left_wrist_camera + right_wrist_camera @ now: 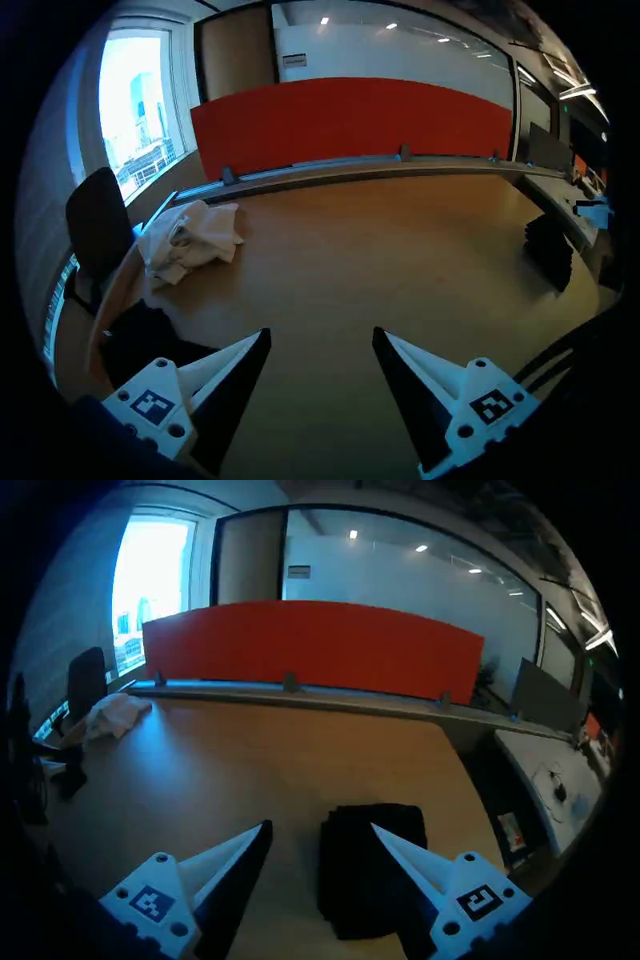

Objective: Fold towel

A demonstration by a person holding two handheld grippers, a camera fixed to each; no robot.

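A crumpled white towel (190, 238) lies at the far left of the wooden table (376, 248), well ahead and left of my left gripper (322, 339), which is open and holds nothing. The same white towel (116, 713) sits far off at the table's left end in the right gripper view. A folded black towel (368, 864) lies on the table (264, 760) just beyond my right gripper (320, 832), partly behind its right finger. The right gripper is open and apart from the cloth. The black folded stack (550, 248) also lies at the table's right edge in the left gripper view.
A red divider panel (352, 120) and a metal rail (360, 166) close off the table's far edge. A dark office chair (98, 218) stands at the left end by the window. Dark cloth (144, 340) lies near my left finger. Another desk (552, 788) stands to the right.
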